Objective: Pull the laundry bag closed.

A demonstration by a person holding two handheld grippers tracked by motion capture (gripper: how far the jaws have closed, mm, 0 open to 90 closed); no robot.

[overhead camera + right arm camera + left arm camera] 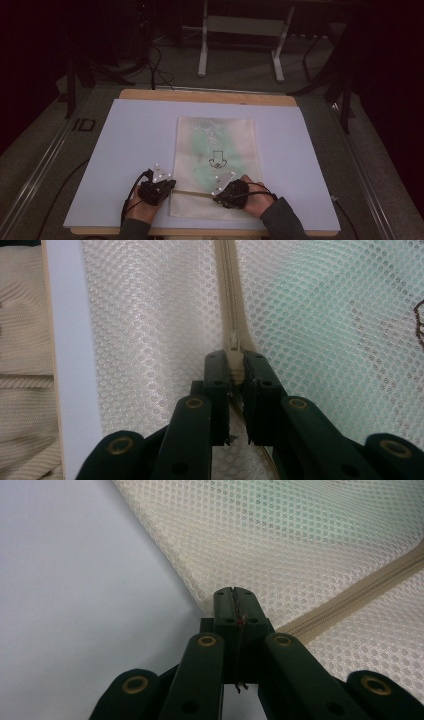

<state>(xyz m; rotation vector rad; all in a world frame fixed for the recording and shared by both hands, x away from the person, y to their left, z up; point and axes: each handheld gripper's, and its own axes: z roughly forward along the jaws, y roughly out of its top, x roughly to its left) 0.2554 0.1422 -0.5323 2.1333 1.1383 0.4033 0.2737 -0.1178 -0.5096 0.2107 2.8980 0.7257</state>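
A cream mesh bag [215, 145] lies flat on the white board, with something pale green [202, 145] and a small black figure [217, 160] showing through it. A beige zipper [195, 193] runs across the bag near its front end. My left gripper [170, 186] sits at the bag's left edge by the zipper's end. In the left gripper view its jaws [234, 602] are pressed together on the edge of the mesh [300, 540]. My right gripper [216, 196] sits on the zipper farther right. Its jaws [234, 365] are shut on the beige pull tab, just behind the slider [233, 343].
The white board [125, 150] rests on a wooden table [200, 95], and its near edge [65, 340] runs close to my right gripper. Beige ribbed fabric [20, 340] lies beyond that edge. A stand's metal legs [202, 60] and cables are on the floor behind.
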